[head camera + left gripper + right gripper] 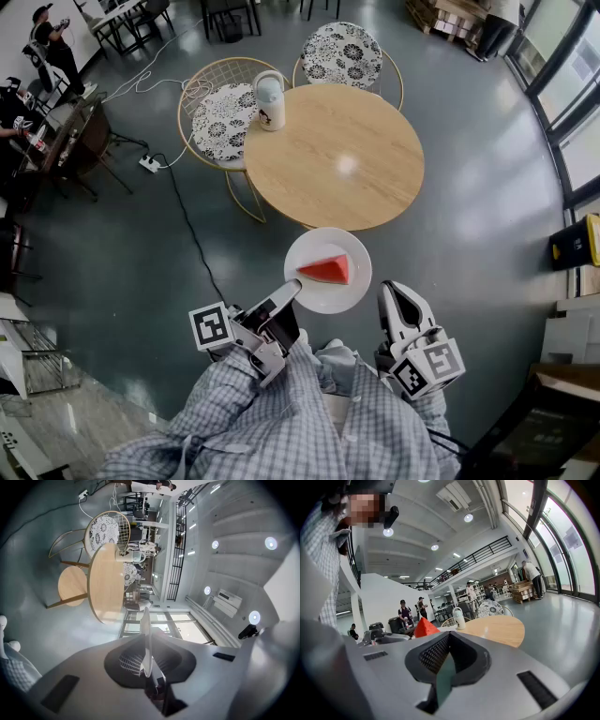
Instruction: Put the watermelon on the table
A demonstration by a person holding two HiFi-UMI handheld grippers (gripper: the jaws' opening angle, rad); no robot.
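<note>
Watermelon: red wedge-shaped watermelon slice (pixel 325 269) on round white plate (pixel 314 294), just ahead of both grippers (short of the round wooden table (pixel 361 178)).
Left gripper (pixel 287 292): clamped on plate rim.
Right gripper (pixel 395 292): jaws together, empty.

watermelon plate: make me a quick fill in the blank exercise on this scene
The plate carries a slice of ____.
The left gripper is shut on the plate's ____.
The white bottle stands on the round ____.
The right gripper is shut and holds ____.
Missing words: watermelon; rim; table; nothing.
</note>
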